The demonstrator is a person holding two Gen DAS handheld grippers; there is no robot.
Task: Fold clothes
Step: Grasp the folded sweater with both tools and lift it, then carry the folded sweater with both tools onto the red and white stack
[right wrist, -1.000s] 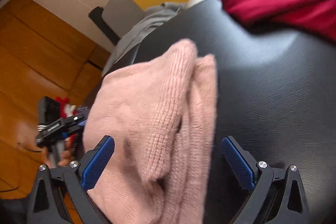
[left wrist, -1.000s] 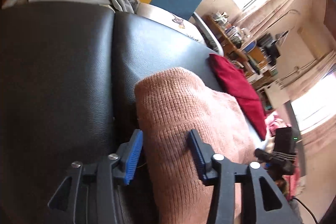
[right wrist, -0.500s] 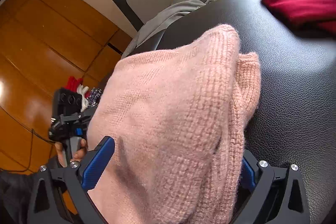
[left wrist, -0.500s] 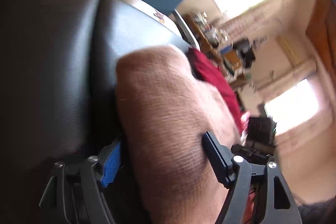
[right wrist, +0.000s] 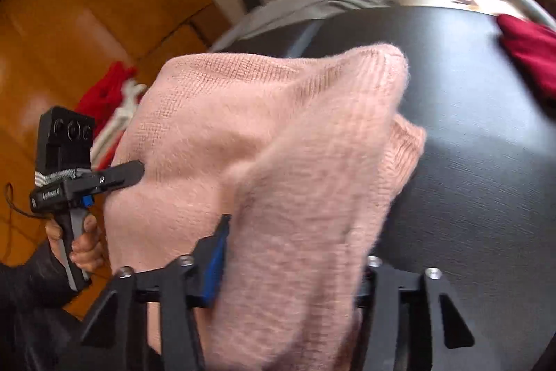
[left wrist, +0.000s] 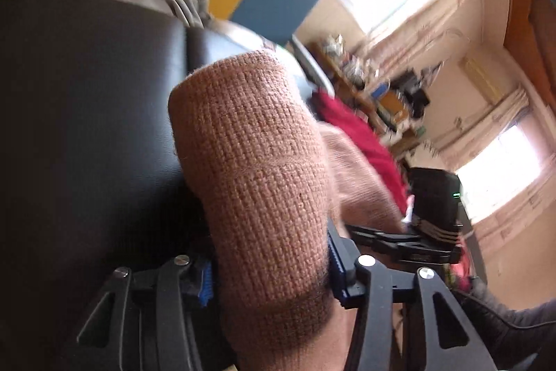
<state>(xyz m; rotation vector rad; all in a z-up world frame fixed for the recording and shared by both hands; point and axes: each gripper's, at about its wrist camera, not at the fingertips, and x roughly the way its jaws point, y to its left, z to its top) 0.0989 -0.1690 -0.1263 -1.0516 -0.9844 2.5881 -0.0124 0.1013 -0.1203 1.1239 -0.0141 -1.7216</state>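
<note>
A folded pink knit sweater (left wrist: 257, 169) is held over a black leather seat (left wrist: 87, 127). My left gripper (left wrist: 269, 270) is shut on one side of the thick fold, which bulges up between its jaws. My right gripper (right wrist: 292, 259) is shut on the other side of the sweater (right wrist: 278, 134); the cloth hides its right fingertip. The left gripper also shows in the right wrist view (right wrist: 114, 178), pressed into the sweater's far edge.
A red garment (left wrist: 358, 134) lies on the seat beyond the sweater and shows in the right wrist view (right wrist: 528, 51). A grey garment (right wrist: 312, 6) is draped at the seat's back. Red and white clothes (right wrist: 111, 99) lie on the wooden floor (right wrist: 69, 23).
Both grippers have closed from open onto the folded sweater. The sweater has bunched up and risen off the seat between them.
</note>
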